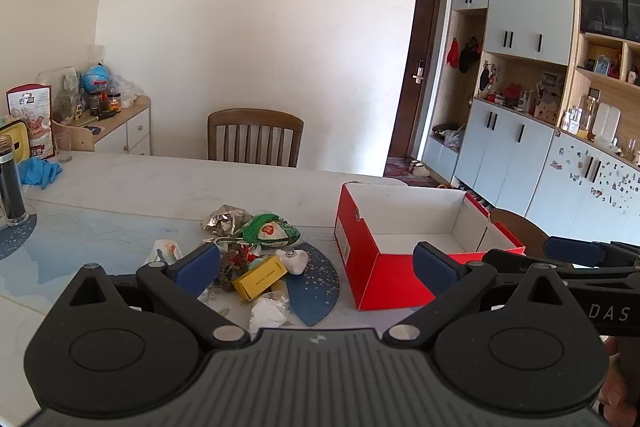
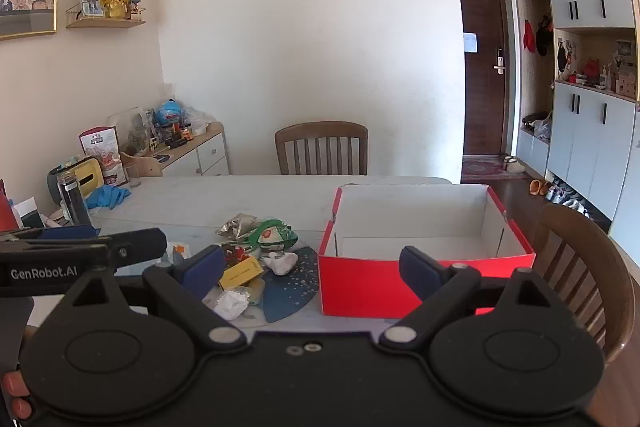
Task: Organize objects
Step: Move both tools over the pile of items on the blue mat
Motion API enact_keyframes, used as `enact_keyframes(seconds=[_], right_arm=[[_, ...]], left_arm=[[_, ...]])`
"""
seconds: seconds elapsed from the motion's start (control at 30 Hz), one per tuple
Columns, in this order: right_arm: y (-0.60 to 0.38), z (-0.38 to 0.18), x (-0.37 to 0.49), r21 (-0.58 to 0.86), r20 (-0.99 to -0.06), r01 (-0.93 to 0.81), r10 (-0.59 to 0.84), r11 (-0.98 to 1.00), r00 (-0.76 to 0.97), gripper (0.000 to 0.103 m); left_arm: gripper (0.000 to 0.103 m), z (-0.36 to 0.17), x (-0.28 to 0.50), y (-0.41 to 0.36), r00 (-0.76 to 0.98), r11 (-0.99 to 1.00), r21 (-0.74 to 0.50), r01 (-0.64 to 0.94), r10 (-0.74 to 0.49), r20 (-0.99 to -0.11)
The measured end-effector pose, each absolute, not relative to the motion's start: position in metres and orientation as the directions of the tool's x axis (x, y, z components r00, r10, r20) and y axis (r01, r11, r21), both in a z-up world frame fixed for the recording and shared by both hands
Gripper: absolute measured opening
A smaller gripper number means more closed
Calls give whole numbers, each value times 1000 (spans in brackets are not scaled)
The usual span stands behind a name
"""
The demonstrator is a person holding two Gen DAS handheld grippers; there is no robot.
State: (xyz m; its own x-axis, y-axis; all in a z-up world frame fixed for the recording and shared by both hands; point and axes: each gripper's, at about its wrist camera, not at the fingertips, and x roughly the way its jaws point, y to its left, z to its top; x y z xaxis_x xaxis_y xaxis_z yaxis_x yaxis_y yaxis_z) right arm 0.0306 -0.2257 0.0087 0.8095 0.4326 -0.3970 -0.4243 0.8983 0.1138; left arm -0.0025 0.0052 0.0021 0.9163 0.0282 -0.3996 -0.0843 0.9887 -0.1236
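A pile of small objects lies on the table left of an open red box (image 1: 368, 259) (image 2: 360, 283) with a white, empty inside. The pile holds a yellow box (image 1: 260, 277) (image 2: 240, 273), a green and white packet (image 1: 270, 231) (image 2: 274, 233), a silver foil wrapper (image 1: 222, 219) (image 2: 236, 223), crumpled white paper (image 1: 268, 311) (image 2: 230, 303) and a white piece (image 1: 296, 259) (image 2: 282, 261). My left gripper (image 1: 316, 267) is open and empty, above the table in front of the pile and box. My right gripper (image 2: 312, 267) is open and empty, just to its right.
The white table (image 1: 160, 187) bears a blue round mat (image 1: 316, 291), blue gloves (image 1: 40, 173) and a dark bottle (image 1: 10, 183) at the left. Wooden chairs stand behind (image 1: 254, 137) and at the right (image 2: 580, 267). A cluttered sideboard (image 1: 120, 123) stands at the back left.
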Motion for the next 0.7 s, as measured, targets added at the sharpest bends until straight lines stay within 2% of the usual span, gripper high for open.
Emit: enact_keyframes(seconds=[0.7], right_arm=[[-194,1,51,114,-429,-437,441,892,789,94]], left_arm=[[103,-1,17,38,912,981,-117,-152,94,-399]])
